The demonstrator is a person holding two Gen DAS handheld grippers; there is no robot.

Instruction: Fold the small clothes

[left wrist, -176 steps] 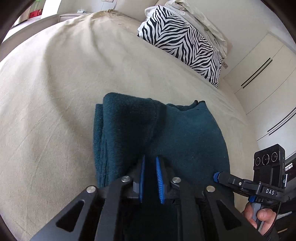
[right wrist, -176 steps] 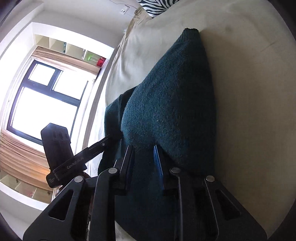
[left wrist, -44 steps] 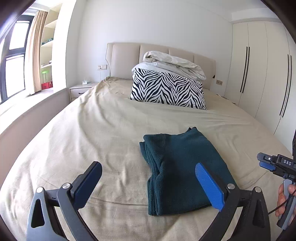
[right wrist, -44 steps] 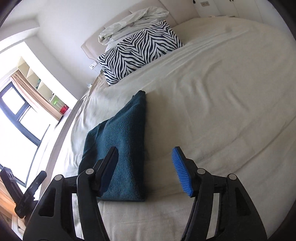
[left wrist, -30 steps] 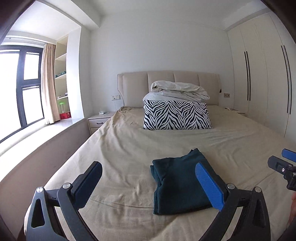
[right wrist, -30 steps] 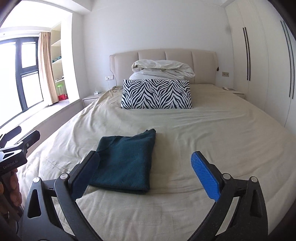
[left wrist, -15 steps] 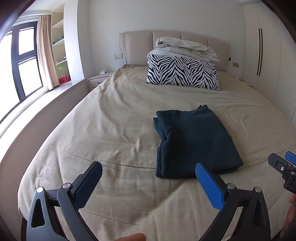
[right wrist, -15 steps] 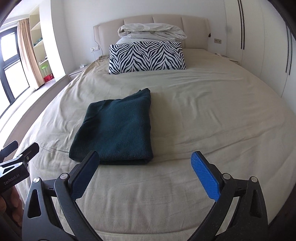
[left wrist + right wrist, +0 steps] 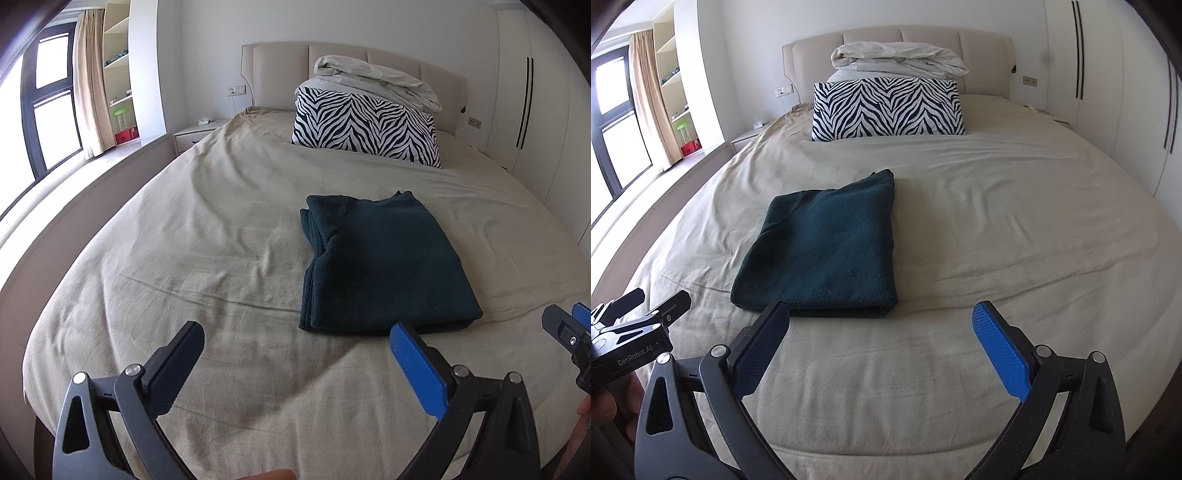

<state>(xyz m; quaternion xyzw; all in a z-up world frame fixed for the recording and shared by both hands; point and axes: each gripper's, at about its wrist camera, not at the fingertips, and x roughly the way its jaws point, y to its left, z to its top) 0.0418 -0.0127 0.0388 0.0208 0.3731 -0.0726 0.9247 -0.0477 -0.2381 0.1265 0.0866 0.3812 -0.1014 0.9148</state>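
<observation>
A dark teal garment [image 9: 380, 262] [image 9: 827, 254] lies folded into a neat rectangle on the beige bed sheet [image 9: 207, 236] [image 9: 997, 229], near the foot of the bed. My left gripper [image 9: 295, 354] hovers open just short of the garment's near edge, nothing between its fingers. Held wide open too, my right gripper [image 9: 879, 332] stands in front of the garment's near right corner, apart from it. Each gripper shows at the edge of the other's view, with a person's hand on it.
A zebra-print pillow [image 9: 365, 125] [image 9: 886, 109] with a crumpled white duvet [image 9: 897, 59] on top sits by the headboard. A nightstand [image 9: 195, 134] and a window [image 9: 44, 110] are to the left, white wardrobes [image 9: 1108, 85] to the right.
About six seconds ago both grippers were shut on the garment. They have let go, opened wide and pulled back toward the foot of the bed; lately they tilted down slightly.
</observation>
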